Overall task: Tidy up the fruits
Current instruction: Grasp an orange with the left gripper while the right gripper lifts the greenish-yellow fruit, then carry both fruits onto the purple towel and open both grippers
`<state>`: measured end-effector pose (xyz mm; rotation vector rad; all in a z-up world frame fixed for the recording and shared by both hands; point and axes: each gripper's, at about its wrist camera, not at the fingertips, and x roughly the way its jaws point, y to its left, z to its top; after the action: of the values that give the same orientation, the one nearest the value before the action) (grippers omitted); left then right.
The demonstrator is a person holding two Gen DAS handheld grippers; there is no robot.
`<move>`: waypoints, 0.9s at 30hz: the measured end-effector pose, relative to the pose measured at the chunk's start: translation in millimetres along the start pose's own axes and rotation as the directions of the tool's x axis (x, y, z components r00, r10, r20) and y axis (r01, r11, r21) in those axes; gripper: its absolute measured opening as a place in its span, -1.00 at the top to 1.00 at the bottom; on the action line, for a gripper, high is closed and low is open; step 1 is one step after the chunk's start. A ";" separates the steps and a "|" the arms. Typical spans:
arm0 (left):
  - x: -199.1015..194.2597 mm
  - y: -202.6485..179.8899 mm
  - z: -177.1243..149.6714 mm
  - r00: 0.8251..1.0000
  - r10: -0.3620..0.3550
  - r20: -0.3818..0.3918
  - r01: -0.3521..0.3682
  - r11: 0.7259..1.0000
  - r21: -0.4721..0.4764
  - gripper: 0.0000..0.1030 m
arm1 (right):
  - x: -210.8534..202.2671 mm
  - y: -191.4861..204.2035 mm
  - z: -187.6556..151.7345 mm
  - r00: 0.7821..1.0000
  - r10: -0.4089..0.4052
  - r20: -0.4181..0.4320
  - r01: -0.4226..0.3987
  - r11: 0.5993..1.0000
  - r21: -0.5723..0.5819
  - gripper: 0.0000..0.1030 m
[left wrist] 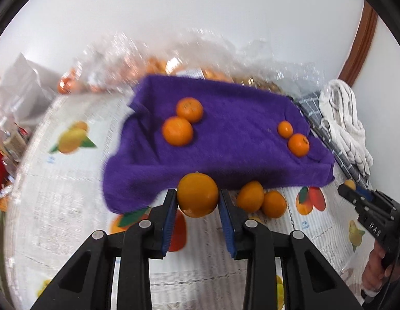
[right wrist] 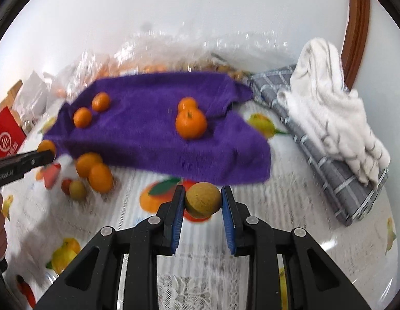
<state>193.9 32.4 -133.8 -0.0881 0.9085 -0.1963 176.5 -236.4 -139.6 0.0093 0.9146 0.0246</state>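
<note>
My left gripper (left wrist: 198,193) is shut on a large orange (left wrist: 198,201), held just in front of the purple towel (left wrist: 238,155). Two big oranges (left wrist: 177,131) lie on the towel's left part and two small ones (left wrist: 298,144) on its right. Two more oranges (left wrist: 250,196) rest on the tablecloth by the towel's near edge. My right gripper (right wrist: 203,191) is shut on a dull yellow-brown round fruit (right wrist: 203,202) above the tablecloth, near the purple towel (right wrist: 148,139). In the right wrist view, a small yellow-green fruit (right wrist: 77,190) lies beside those two oranges (right wrist: 100,177).
A grey checked cloth (right wrist: 329,165) with a white towel (right wrist: 329,108) on it lies to the right. Clear plastic bags of fruit (left wrist: 117,62) crowd the back edge against the wall. A red box (right wrist: 7,134) stands at the left. The tablecloth (right wrist: 277,206) carries printed fruit pictures.
</note>
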 end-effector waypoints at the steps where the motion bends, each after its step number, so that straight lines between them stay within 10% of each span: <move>1: -5.4 3.3 3.3 1.000 0.003 0.013 -0.003 1.000 -0.007 0.40 | -2.8 1.0 5.5 1.000 -0.003 0.011 0.003 1.000 0.002 0.46; 27: 26.0 25.4 48.6 0.995 0.024 0.100 -0.020 0.999 -0.050 0.40 | 45.9 36.0 63.0 0.992 0.097 0.078 -0.098 0.995 -0.001 0.46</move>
<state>251.3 51.6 -128.2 -0.1320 0.8133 -0.1479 253.8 -199.0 -136.9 0.0571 0.8357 0.1132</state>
